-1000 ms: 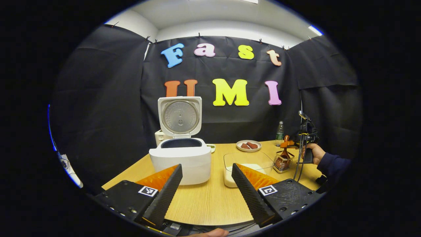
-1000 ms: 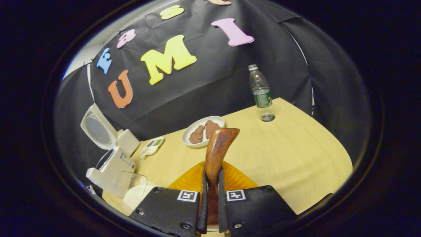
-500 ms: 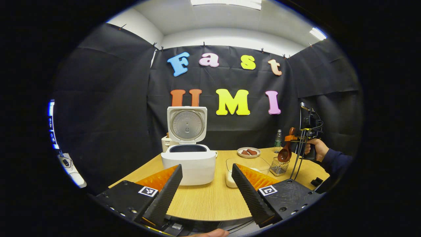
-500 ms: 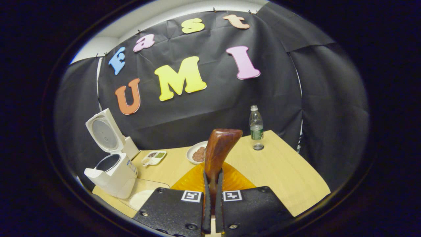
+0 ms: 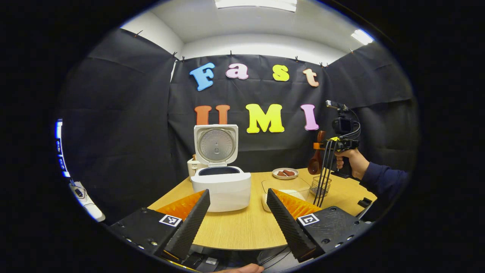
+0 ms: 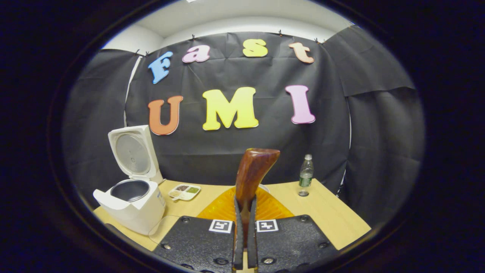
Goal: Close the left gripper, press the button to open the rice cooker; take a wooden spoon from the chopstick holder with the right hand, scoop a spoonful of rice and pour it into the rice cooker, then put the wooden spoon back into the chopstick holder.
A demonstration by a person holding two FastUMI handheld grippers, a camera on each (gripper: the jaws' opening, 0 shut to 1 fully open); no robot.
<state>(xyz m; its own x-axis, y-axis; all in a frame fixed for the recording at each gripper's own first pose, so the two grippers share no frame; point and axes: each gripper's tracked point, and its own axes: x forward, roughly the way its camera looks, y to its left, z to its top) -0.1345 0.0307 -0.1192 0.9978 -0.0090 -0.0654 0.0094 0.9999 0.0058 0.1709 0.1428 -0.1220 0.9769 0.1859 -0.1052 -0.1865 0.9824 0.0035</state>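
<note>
The white rice cooker point(image 5: 221, 187) point(image 6: 130, 204) stands on the table with its lid point(image 5: 216, 146) up. To its right sits a clear container of rice point(image 5: 286, 189), then the wire chopstick holder point(image 5: 321, 185). My right gripper point(image 6: 245, 203) is shut on the handle of the wooden spoon point(image 6: 253, 172). In the left gripper view that right gripper point(image 5: 321, 146) is held high above the holder, the wooden spoon point(image 5: 314, 163) hanging bowl down, clear of the basket. My left gripper point(image 5: 238, 193) is open and empty at the table's near edge, in front of the cooker.
A plate of brown food point(image 5: 285, 173) and a plastic bottle point(image 6: 305, 181) stand at the back right of the wooden table point(image 6: 333, 212). A small divided dish point(image 6: 184, 191) lies behind the cooker. A hand and dark sleeve point(image 5: 379, 178) reach in from the right.
The right gripper rose with the spoon, lifting it out of the chopstick holder and levelling off. The left gripper stayed open and drew back slightly from the cooker.
</note>
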